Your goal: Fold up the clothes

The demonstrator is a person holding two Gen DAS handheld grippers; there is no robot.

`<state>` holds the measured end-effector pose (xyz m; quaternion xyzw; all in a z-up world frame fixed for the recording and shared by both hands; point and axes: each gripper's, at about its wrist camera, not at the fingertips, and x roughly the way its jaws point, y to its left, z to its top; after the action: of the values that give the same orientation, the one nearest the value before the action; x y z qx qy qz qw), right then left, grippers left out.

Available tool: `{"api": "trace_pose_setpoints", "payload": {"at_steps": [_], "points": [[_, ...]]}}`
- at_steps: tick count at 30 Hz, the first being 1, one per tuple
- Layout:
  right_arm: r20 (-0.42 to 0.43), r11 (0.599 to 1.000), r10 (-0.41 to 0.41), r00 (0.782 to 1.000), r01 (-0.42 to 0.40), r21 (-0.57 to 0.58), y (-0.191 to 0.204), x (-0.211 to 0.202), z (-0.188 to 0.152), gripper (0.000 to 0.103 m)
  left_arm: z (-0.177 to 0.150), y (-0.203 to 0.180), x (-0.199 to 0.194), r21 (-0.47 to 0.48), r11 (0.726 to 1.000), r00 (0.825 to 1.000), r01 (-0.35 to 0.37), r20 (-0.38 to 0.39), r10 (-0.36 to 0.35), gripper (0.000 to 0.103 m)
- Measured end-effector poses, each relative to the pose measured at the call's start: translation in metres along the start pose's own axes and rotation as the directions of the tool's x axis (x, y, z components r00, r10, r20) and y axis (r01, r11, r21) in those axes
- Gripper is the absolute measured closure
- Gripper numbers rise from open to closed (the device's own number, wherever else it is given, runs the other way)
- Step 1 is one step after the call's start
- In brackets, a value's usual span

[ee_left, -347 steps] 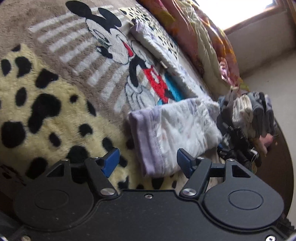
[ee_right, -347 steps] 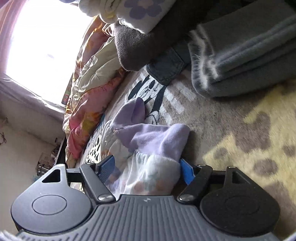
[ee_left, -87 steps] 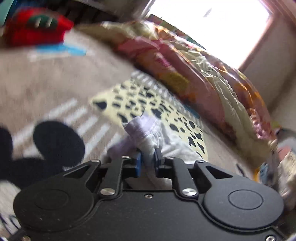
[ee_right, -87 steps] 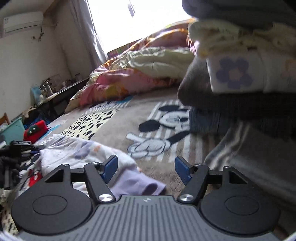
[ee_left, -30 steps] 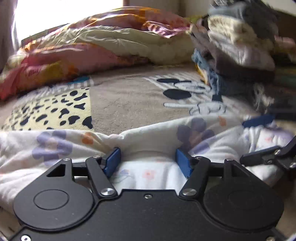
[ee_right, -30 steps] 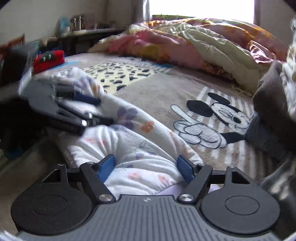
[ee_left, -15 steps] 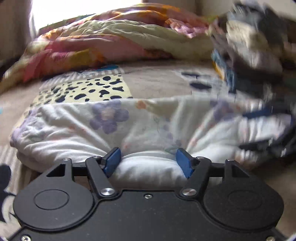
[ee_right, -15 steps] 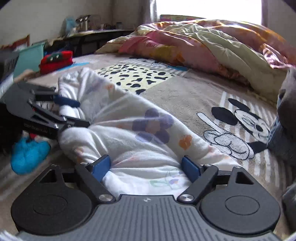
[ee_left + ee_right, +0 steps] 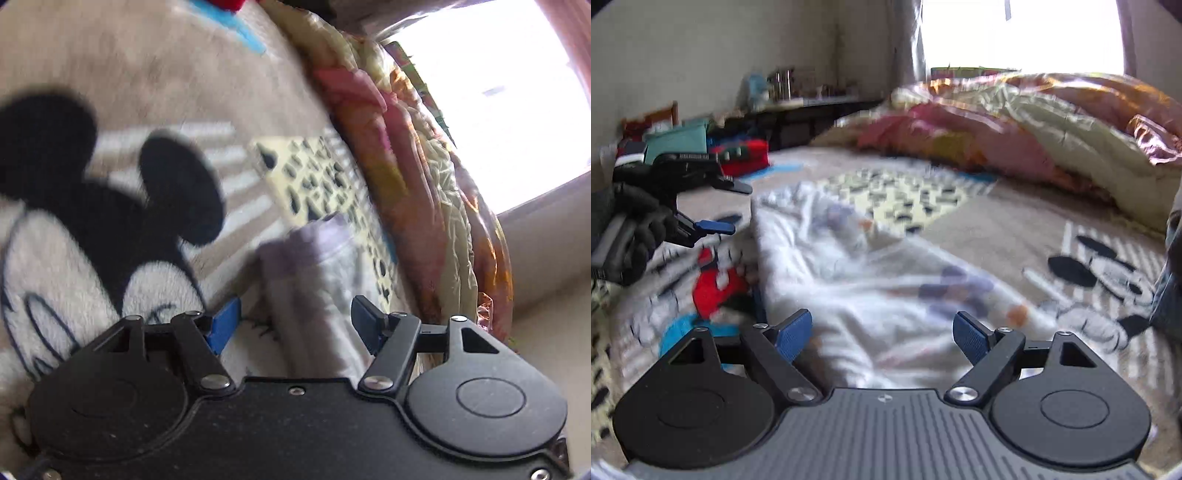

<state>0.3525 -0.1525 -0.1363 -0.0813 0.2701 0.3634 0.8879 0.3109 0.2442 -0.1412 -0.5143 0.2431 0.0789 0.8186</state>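
Observation:
A white garment with purple flowers and a lilac edge (image 9: 857,273) lies folded on the Mickey Mouse blanket (image 9: 997,229). My right gripper (image 9: 882,332) is open and empty just above its near end. My left gripper (image 9: 295,321) is open, its blue pads either side of the garment's lilac end (image 9: 314,266) without gripping it. The left gripper also shows in the right wrist view (image 9: 727,210), open, off the garment's far left end.
A crumpled pink, yellow and orange quilt (image 9: 1015,129) lies along the back under a bright window. A red toy (image 9: 746,155) and a cluttered dark shelf (image 9: 798,107) are at the left. A stack of folded clothes edges in at far right (image 9: 1172,280).
Both grippers have pulled back from the garment. The left one has swung round to the garment's left end and tilted; the view is blurred with motion. The garment stays on the blanket.

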Motion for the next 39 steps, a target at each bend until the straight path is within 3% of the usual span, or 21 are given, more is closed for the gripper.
{"api": "trace_pose_setpoints", "payload": {"at_steps": [17,23,25,29,32,35,37,39], "points": [[-0.021,0.995,0.071,0.997,-0.070,0.077,-0.018,0.008,-0.011,0.018,0.018,-0.002,0.029,0.026,0.998,0.998,0.051,0.029,-0.052,0.040],[-0.014,0.994,0.077,0.997,-0.075,0.079,-0.018,0.008,-0.011,0.017,0.020,0.006,0.026,-0.028,0.998,0.999,0.049,0.026,-0.048,0.067],[-0.013,0.994,0.078,0.997,-0.077,0.079,-0.018,0.008,-0.012,0.017,0.019,0.008,0.026,-0.028,0.997,0.997,0.068,0.027,-0.067,0.081],[-0.012,0.994,0.080,0.997,-0.078,0.082,-0.018,0.006,-0.012,0.017,0.019,-0.006,0.014,0.052,0.991,0.989,0.124,0.068,-0.128,0.085],[0.001,0.989,0.096,0.995,-0.096,0.112,-0.021,0.002,-0.010,0.017,0.014,-0.032,-0.001,0.169,0.970,0.975,0.174,0.109,-0.193,0.086],[0.039,0.968,0.146,0.988,-0.151,0.201,-0.035,-0.006,-0.010,0.018,0.001,-0.066,-0.019,0.308,0.928,0.955,0.209,0.140,-0.261,0.086],[0.077,0.940,0.178,0.981,-0.193,0.282,-0.050,-0.012,-0.011,0.018,-0.013,-0.090,-0.027,0.397,0.890,0.942,0.225,0.144,-0.302,0.086],[0.124,0.895,0.206,0.971,-0.238,0.376,-0.067,-0.018,-0.014,0.019,-0.031,-0.119,-0.034,0.507,0.833,0.931,0.223,0.141,-0.335,0.086]]}}
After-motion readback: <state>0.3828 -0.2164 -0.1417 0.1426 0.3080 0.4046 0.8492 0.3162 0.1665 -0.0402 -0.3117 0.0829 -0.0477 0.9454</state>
